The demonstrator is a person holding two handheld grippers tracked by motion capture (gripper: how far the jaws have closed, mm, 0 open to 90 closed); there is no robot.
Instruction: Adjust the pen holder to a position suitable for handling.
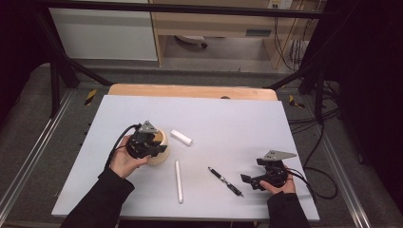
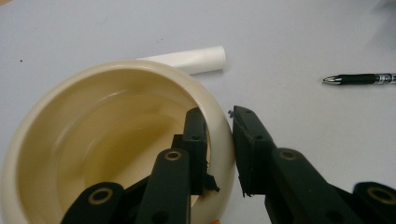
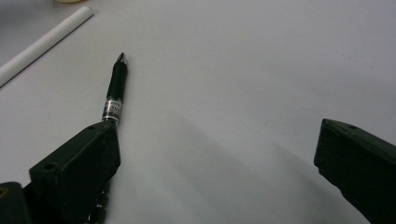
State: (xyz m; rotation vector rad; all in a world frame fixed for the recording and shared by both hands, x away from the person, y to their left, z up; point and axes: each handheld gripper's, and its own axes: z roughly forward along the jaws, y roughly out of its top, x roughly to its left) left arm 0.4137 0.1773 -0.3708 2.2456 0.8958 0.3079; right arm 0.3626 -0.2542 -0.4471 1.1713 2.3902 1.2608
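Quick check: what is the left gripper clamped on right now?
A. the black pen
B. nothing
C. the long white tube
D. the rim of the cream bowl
D: in the left gripper view the left gripper has one jaw inside and one outside the wall of the cream bowl, closed on its rim.

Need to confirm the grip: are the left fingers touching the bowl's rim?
Touching. In the left gripper view the fingers pinch the bowl rim, one inside, one outside.

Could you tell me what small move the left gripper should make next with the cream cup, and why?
Probably a small, slow lift. The left gripper is shut on the cream cup, one of its fingers inside the rim and one outside. That thin rim hold may slip, so test it just above the table.
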